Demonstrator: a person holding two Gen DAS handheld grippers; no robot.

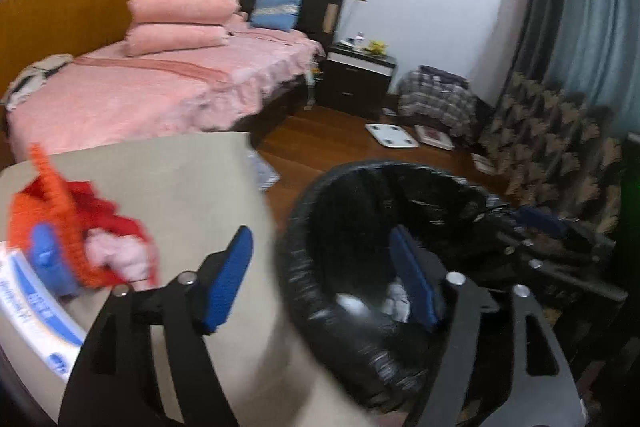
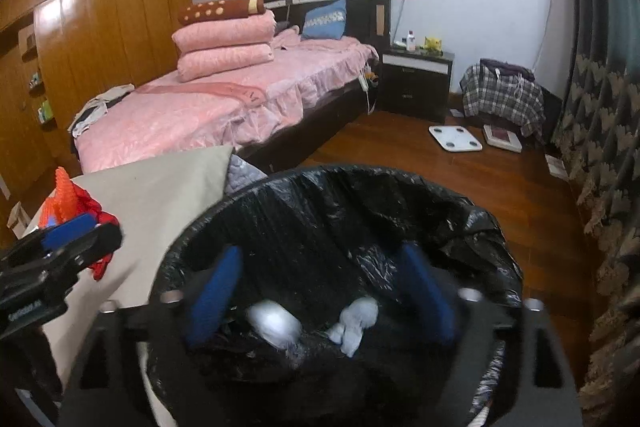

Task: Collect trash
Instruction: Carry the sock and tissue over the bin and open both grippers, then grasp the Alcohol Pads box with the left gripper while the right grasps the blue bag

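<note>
Bedroom: wood floor (image 2: 400, 155), pink bed (image 2: 224, 107) far left. Black-lined bin (image 2: 360, 211) near centre, crinkled glossy plastic. Right view alone shows two white crumpled wads (image 2: 276, 323) on bin bottom. Left view alone shows blue-printed white pack (image 1: 36, 311), writing unreadable. Left gripper (image 1: 324, 283) jaws apart, empty, straddling bin rim; right gripper (image 2: 320, 295) jaws apart, empty, over bin.

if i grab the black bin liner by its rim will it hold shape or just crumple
The black bin liner would probably crumple: its rim is thin, wrinkled film folded loosely over the bin. It looks glossy, so pads might slip unless they pinch a fold. It likely lifts easily, since only two white wads lie inside, though pulling could drag it off the bin.
</note>
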